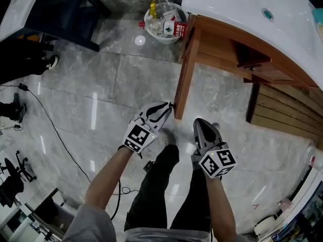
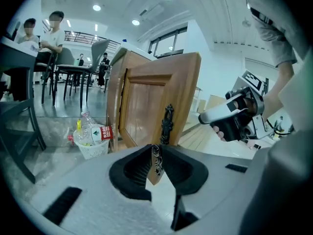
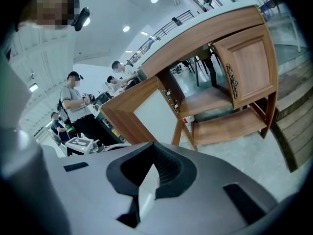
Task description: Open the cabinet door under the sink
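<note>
The white sink counter (image 1: 242, 9) tops a wooden cabinet. Its left door (image 1: 184, 69) stands swung out toward me, seen edge-on in the head view and as a brown panel (image 2: 146, 106) in the left gripper view. My left gripper (image 1: 169, 106) (image 2: 156, 148) is shut on the lower end of the door's dark ornate metal handle (image 2: 167, 124). My right gripper (image 1: 201, 122) (image 3: 155, 146) hovers to the right of the door above the floor, jaws shut with nothing between them. Behind the open door the cabinet's shelves (image 3: 205, 99) show. The right door (image 3: 247, 65) stays closed.
A white basket of bottles (image 1: 164, 21) (image 2: 90, 141) stands on the tiled floor by the cabinet's far corner. A dark table (image 1: 65, 14) is at the upper left and a cable (image 1: 55, 130) runs across the floor. Wooden slats (image 1: 287, 110) lie at the right. People stand and sit in the background.
</note>
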The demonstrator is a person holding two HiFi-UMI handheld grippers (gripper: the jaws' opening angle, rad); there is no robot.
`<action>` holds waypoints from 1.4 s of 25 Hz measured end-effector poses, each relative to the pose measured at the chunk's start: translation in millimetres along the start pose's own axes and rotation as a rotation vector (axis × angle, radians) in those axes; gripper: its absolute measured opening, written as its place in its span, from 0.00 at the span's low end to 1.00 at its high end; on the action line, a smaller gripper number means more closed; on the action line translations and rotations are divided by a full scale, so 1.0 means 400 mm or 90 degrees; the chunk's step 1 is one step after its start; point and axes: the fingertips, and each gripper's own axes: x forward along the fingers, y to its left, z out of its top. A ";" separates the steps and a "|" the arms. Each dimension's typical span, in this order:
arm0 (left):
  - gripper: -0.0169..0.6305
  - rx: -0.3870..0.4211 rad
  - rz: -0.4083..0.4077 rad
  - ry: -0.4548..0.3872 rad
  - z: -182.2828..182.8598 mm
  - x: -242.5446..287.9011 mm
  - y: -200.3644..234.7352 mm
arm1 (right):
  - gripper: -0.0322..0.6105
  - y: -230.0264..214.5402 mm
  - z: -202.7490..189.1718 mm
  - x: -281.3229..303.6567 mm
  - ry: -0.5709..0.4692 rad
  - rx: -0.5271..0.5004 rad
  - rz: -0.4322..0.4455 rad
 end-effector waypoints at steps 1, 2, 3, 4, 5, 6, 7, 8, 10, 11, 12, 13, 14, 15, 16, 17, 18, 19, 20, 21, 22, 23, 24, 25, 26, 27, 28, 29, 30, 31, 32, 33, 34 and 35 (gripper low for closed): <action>0.12 -0.008 0.008 -0.006 0.008 -0.009 0.002 | 0.07 0.005 0.001 -0.001 0.001 0.000 0.003; 0.12 -0.015 0.014 -0.010 0.017 -0.019 0.003 | 0.07 0.011 0.003 -0.003 0.001 0.000 0.005; 0.12 -0.019 0.018 -0.014 0.026 -0.028 0.003 | 0.07 0.017 0.005 -0.006 0.002 0.000 0.008; 0.12 -0.021 0.022 -0.018 0.036 -0.037 0.002 | 0.07 0.024 0.009 -0.009 0.002 0.001 0.010; 0.12 -0.021 0.025 -0.020 0.047 -0.046 0.001 | 0.07 0.032 0.013 -0.012 0.003 0.000 0.013; 0.11 -0.019 0.029 -0.023 0.060 -0.057 -0.001 | 0.07 0.042 0.020 -0.016 0.003 -0.001 0.016; 0.09 -0.017 0.033 -0.026 0.074 -0.068 -0.004 | 0.07 0.052 0.028 -0.021 0.003 -0.003 0.019; 0.08 -0.016 0.036 -0.030 0.090 -0.079 -0.009 | 0.07 0.063 0.037 -0.027 0.003 -0.004 0.023; 0.06 -0.015 0.042 -0.039 0.123 -0.097 -0.023 | 0.07 0.081 0.057 -0.041 0.002 -0.008 0.029; 0.05 -0.015 0.047 -0.043 0.141 -0.105 -0.030 | 0.07 0.089 0.070 -0.047 0.001 -0.011 0.032; 0.05 -0.014 0.052 -0.048 0.161 -0.112 -0.035 | 0.07 0.096 0.084 -0.053 -0.001 -0.014 0.036; 0.05 -0.013 0.058 -0.053 0.183 -0.119 -0.041 | 0.07 0.104 0.099 -0.058 -0.003 -0.017 0.040; 0.05 -0.013 0.063 -0.059 0.207 -0.127 -0.047 | 0.07 0.111 0.115 -0.063 -0.005 -0.020 0.045; 0.05 -0.013 0.068 -0.066 0.232 -0.137 -0.055 | 0.07 0.119 0.130 -0.071 -0.006 -0.023 0.049; 0.04 -0.014 0.075 -0.072 0.257 -0.147 -0.063 | 0.07 0.127 0.144 -0.079 -0.007 -0.026 0.053; 0.04 -0.015 0.082 -0.078 0.282 -0.158 -0.070 | 0.07 0.135 0.159 -0.088 -0.008 -0.029 0.056; 0.04 -0.017 0.091 -0.082 0.305 -0.168 -0.077 | 0.07 0.141 0.174 -0.096 -0.010 -0.031 0.060; 0.04 -0.019 0.101 -0.085 0.328 -0.176 -0.082 | 0.07 0.148 0.191 -0.105 -0.012 -0.033 0.063; 0.04 -0.022 0.110 -0.087 0.350 -0.184 -0.086 | 0.07 0.155 0.208 -0.113 -0.015 -0.035 0.066; 0.04 -0.023 0.118 -0.089 0.373 -0.190 -0.091 | 0.07 0.164 0.226 -0.121 -0.018 -0.038 0.070; 0.04 -0.023 0.124 -0.089 0.395 -0.195 -0.098 | 0.07 0.174 0.242 -0.129 -0.020 -0.040 0.074; 0.04 -0.021 0.126 -0.089 0.413 -0.200 -0.107 | 0.07 0.186 0.258 -0.137 -0.022 -0.043 0.080; 0.04 -0.020 0.128 -0.089 0.430 -0.205 -0.117 | 0.07 0.199 0.273 -0.146 -0.023 -0.046 0.086; 0.04 -0.020 0.132 -0.090 0.450 -0.211 -0.126 | 0.07 0.213 0.288 -0.156 -0.025 -0.049 0.092; 0.04 -0.023 0.138 -0.092 0.473 -0.218 -0.133 | 0.07 0.226 0.303 -0.167 -0.026 -0.052 0.097; 0.04 -0.028 0.145 -0.095 0.496 -0.225 -0.141 | 0.07 0.238 0.318 -0.179 -0.028 -0.056 0.102; 0.04 -0.031 0.152 -0.098 0.521 -0.232 -0.151 | 0.07 0.248 0.334 -0.193 -0.030 -0.058 0.107; 0.04 -0.032 0.159 -0.100 0.546 -0.238 -0.162 | 0.07 0.259 0.350 -0.207 -0.033 -0.059 0.111; 0.04 -0.030 0.165 -0.102 0.571 -0.244 -0.174 | 0.07 0.270 0.368 -0.222 -0.038 -0.059 0.116; 0.04 -0.030 0.173 -0.105 0.596 -0.251 -0.184 | 0.07 0.282 0.387 -0.238 -0.043 -0.061 0.120; 0.04 -0.032 0.180 -0.108 0.622 -0.257 -0.193 | 0.07 0.294 0.408 -0.254 -0.048 -0.065 0.126; 0.04 -0.037 0.188 -0.112 0.647 -0.263 -0.202 | 0.07 0.306 0.428 -0.269 -0.053 -0.070 0.131; 0.04 -0.043 0.196 -0.117 0.673 -0.270 -0.212 | 0.07 0.316 0.447 -0.285 -0.058 -0.075 0.136; 0.04 -0.046 0.201 -0.122 0.700 -0.275 -0.225 | 0.07 0.326 0.466 -0.301 -0.064 -0.079 0.141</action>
